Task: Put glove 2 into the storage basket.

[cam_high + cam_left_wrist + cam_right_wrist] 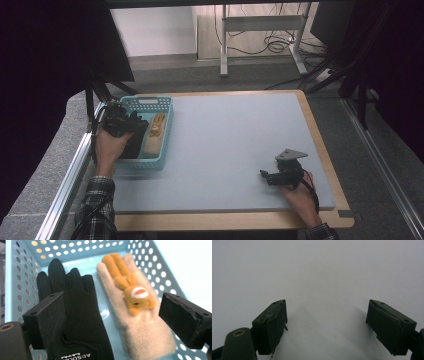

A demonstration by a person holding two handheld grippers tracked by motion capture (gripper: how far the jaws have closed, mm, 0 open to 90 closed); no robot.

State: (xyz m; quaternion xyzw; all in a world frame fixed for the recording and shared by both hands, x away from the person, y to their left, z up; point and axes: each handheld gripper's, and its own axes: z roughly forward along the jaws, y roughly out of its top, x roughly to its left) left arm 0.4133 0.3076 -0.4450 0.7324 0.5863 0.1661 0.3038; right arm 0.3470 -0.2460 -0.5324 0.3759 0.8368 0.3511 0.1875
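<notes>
A light blue perforated basket stands at the table's left edge. Inside it lie a black glove and a cream woolly glove with an orange animal figure on it. My left gripper hovers over the basket, open, its jaws spread wide above both gloves and touching neither. My right gripper rests low over the bare mat near the table's right front, open with nothing between its jaws.
A grey-blue mat covers the wooden table. A metal rail runs along the left side. Beyond the far edge stand desk legs and loose cables on the floor.
</notes>
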